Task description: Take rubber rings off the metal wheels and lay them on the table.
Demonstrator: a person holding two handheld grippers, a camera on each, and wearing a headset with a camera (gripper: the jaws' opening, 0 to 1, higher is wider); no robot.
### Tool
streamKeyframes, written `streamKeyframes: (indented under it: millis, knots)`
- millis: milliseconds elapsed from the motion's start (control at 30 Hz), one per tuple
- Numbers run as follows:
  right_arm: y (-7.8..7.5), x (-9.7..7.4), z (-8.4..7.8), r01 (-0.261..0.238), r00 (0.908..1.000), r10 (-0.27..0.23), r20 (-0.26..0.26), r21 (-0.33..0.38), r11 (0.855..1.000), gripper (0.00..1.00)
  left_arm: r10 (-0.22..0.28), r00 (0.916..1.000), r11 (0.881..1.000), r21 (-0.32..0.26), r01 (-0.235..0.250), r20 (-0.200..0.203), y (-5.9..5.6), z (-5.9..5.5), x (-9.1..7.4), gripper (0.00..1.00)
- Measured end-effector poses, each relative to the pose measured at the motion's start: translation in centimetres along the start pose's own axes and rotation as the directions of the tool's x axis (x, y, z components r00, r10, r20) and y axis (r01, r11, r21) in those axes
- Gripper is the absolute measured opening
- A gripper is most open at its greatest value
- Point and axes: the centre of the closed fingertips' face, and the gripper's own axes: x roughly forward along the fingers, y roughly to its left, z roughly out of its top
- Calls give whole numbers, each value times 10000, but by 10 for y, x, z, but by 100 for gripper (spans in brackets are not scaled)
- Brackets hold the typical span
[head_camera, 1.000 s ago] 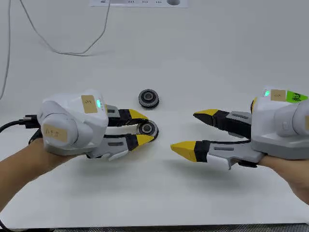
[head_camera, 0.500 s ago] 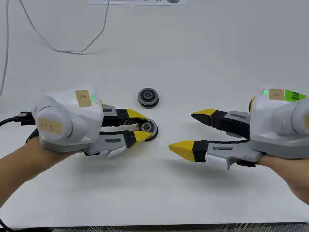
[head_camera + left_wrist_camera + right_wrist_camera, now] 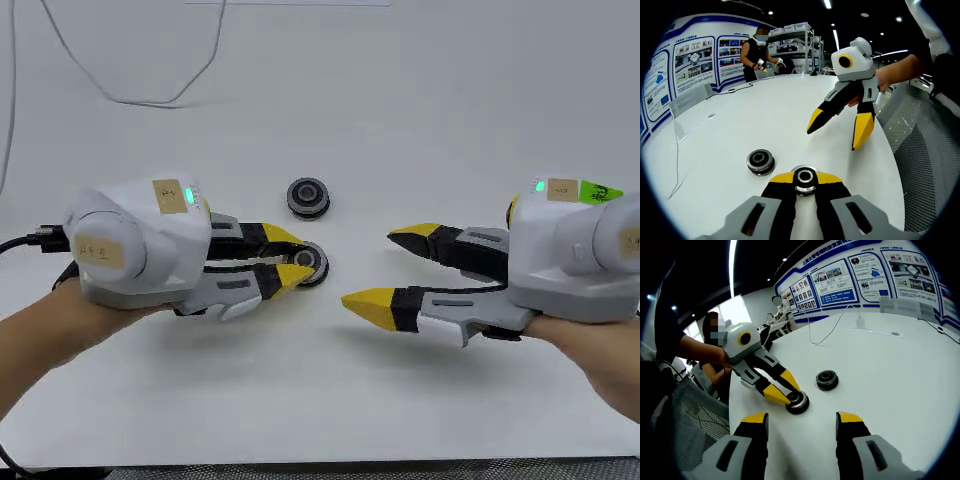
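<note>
L tongs (image 3: 300,256) are clamped on a wheel (image 3: 309,266) near the middle of the white worktop (image 3: 450,130), with one yellow tip pressed to each side of it. In the L gripper view the wheel (image 3: 805,178) is framed between the tips of those tongs (image 3: 806,178), its metal hub facing up, and it appears to rest on the worktop.

R tongs (image 3: 372,268) are held wide open w/ nothing between the tips, just R of the wheel and apart from it, pointed toward it. In the R gripper view the wheel (image 3: 798,402) is seen ahead of the spread tips of the R tongs (image 3: 802,419), gripped by the L tongs (image 3: 786,391).

A 2nd wheel (image 3: 308,197) is left lying flat just beyond the first, untouched. A dark ring (image 3: 750,163) is seen round its hub.

A thin cable (image 3: 150,100) is trailed across the far L of the worktop. In the L gripper view a person (image 3: 757,50) is seen standing at the worktop's far end, in front of wall posters (image 3: 687,65).
</note>
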Motion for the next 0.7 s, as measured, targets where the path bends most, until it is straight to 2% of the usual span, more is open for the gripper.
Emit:
streamKeyframes:
  millis: [233, 300, 433, 467, 700]
  knots:
    - [4, 8, 4, -227, 9996, 220, 164, 419, 9989, 53, -68, 10000, 9999, 135, 67, 62, -1, 0, 0, 14]
    - [4, 10, 7, -288, 9990, 264, 348, 719, 9970, 50, -68, 10000, 9999, 153, 67, 68, -1, 0, 0, 14]
    - [-2, 13, 14, -211, 9971, 69, 759, 1873, 9821, 41, -56, 10000, 9991, 417, 56, 12, -1, 0, 0, 14]
    - [-4, 13, 14, -232, 9968, 79, 792, 1945, 9806, 38, -54, 10000, 9991, 431, 54, 7, -1, 0, 0, 14]
    - [0, 21, 4, -362, 9988, 273, 412, 2323, 9720, 36, 2, 10000, 9988, 488, -3, 39, -1, -1, -1, 14]
